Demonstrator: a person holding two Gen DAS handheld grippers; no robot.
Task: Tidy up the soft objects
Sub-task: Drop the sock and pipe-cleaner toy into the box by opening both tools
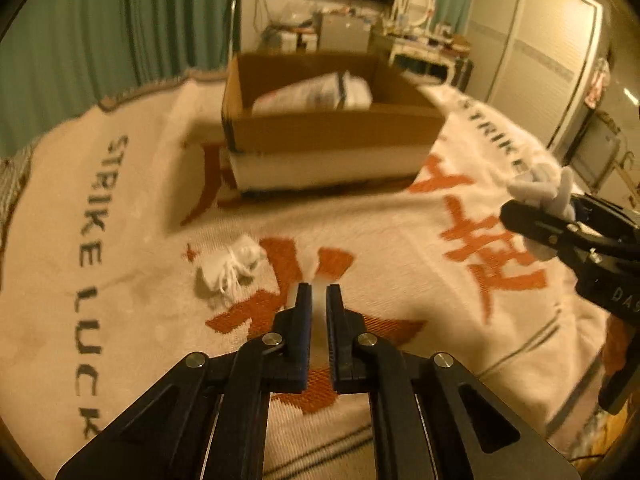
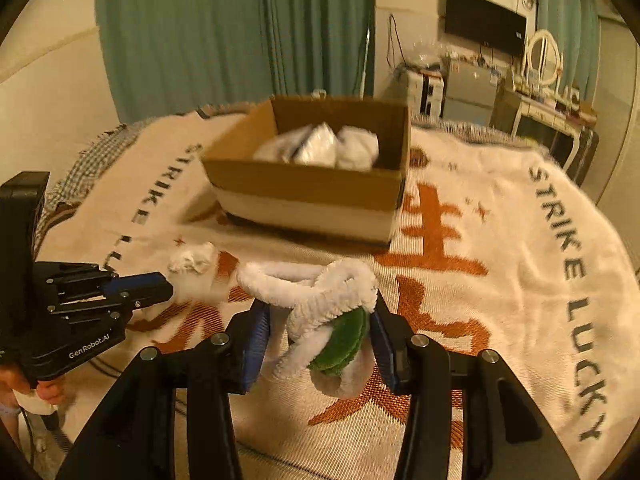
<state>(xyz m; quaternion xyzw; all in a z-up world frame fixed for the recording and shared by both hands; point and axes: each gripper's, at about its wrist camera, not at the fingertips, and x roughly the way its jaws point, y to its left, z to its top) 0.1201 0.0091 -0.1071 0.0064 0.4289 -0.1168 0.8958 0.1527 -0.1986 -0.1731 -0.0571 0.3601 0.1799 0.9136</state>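
Note:
My right gripper [image 2: 318, 332] is shut on a white fuzzy soft toy with a green patch [image 2: 320, 312] and holds it above the blanket; it also shows in the left wrist view [image 1: 540, 196]. My left gripper [image 1: 318, 292] is nearly closed and empty, low over the blanket. A small white knotted soft object [image 1: 230, 264] lies on the blanket just left of its tips, also in the right wrist view [image 2: 192, 260]. An open cardboard box [image 1: 332, 132] stands beyond, holding white soft items [image 2: 320, 146].
A cream blanket with orange characters and "STRIKE LUCKY" lettering [image 1: 120, 280] covers the bed. Green curtains [image 2: 240, 32], a wall television [image 2: 484, 20], a cluttered desk with a mirror [image 2: 540, 92] and a wardrobe [image 1: 532, 52] stand behind.

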